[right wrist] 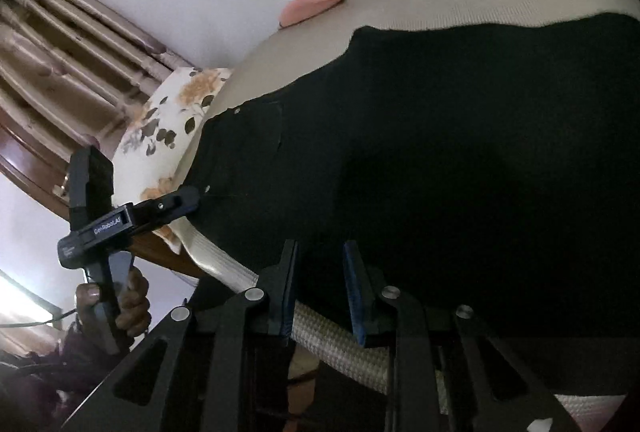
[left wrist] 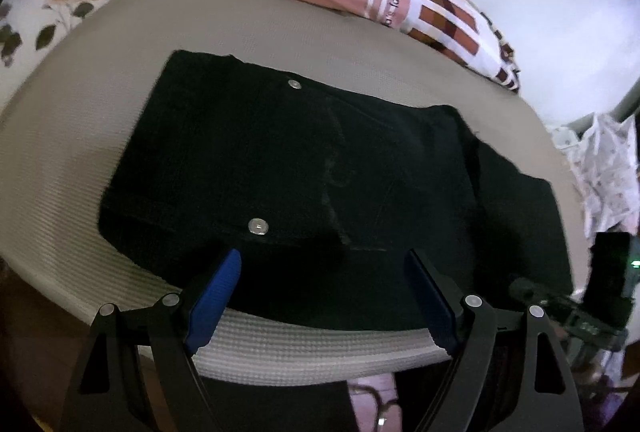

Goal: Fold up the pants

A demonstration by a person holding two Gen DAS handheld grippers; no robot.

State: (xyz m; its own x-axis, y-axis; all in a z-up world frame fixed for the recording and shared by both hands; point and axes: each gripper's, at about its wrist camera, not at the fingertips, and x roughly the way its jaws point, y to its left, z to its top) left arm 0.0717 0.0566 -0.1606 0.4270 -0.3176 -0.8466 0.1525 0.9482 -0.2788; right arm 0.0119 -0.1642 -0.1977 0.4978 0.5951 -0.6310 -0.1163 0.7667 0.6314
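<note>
Your left gripper (left wrist: 322,264) had black linkage arms, silver rivets, blue ribbed pads, white lettering on the body, your sleeve (right wrist: 60,364) maroon.

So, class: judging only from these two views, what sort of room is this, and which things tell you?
Most likely a bedroom. The black pants lie on a bed with a beige cover, a floral pillow sits at one end, and curtains hang by the wall.

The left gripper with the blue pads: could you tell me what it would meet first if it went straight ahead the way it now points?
Most likely the black pants lying on the beige textured mattress: the left gripper stands open, angled down over their near edge. Depth is unclear.
</note>
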